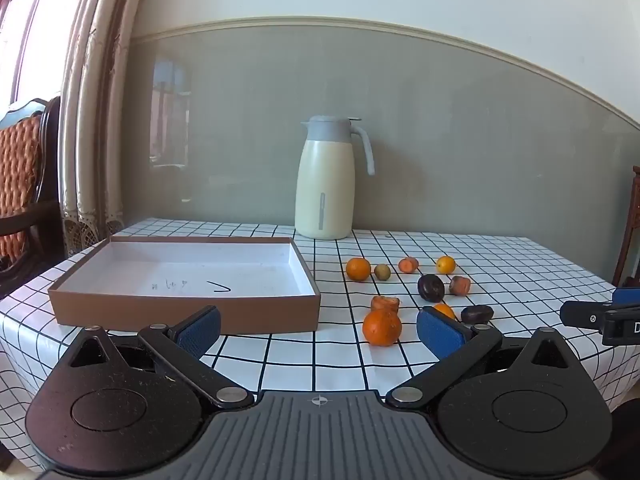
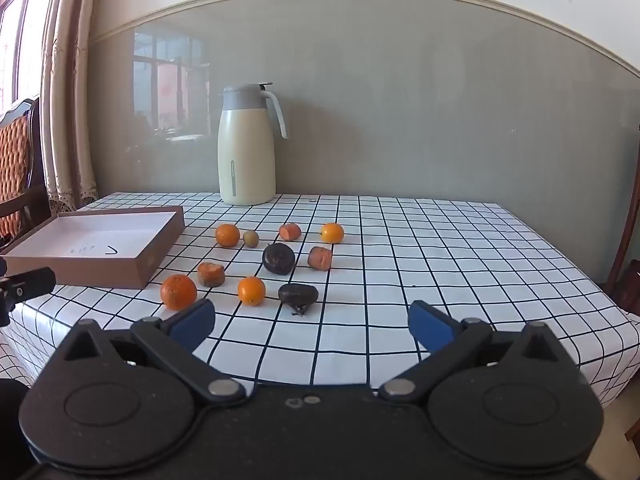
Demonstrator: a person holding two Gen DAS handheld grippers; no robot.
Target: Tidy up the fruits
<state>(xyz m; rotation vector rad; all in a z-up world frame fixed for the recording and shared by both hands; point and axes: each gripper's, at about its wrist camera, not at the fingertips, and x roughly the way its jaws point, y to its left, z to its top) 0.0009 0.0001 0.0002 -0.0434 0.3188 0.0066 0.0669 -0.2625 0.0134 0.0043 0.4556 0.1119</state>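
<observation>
Several fruits lie loose on the checked tablecloth (image 2: 440, 248): a large orange (image 1: 381, 327) (image 2: 178, 291) nearest the box, smaller oranges (image 2: 251, 290) (image 2: 227, 235) (image 2: 332, 233), dried orange-brown pieces (image 2: 211, 273) (image 2: 320, 258) (image 2: 289, 231), two dark fruits (image 2: 278, 258) (image 2: 298, 293) and a small green one (image 2: 250, 238). An empty brown box (image 1: 188, 280) (image 2: 100, 248) with a white inside stands to their left. My left gripper (image 1: 318, 330) is open, low over the table's front edge, before the box and the large orange. My right gripper (image 2: 310, 326) is open too, in front of the fruits, holding nothing.
A cream thermos jug (image 1: 326, 178) (image 2: 247, 146) with a grey lid stands at the back by the grey wall. A curtain (image 1: 92, 120) and an upholstered chair (image 1: 20, 180) are off the table's left. The right gripper's tip (image 1: 600, 318) shows at the left view's right edge.
</observation>
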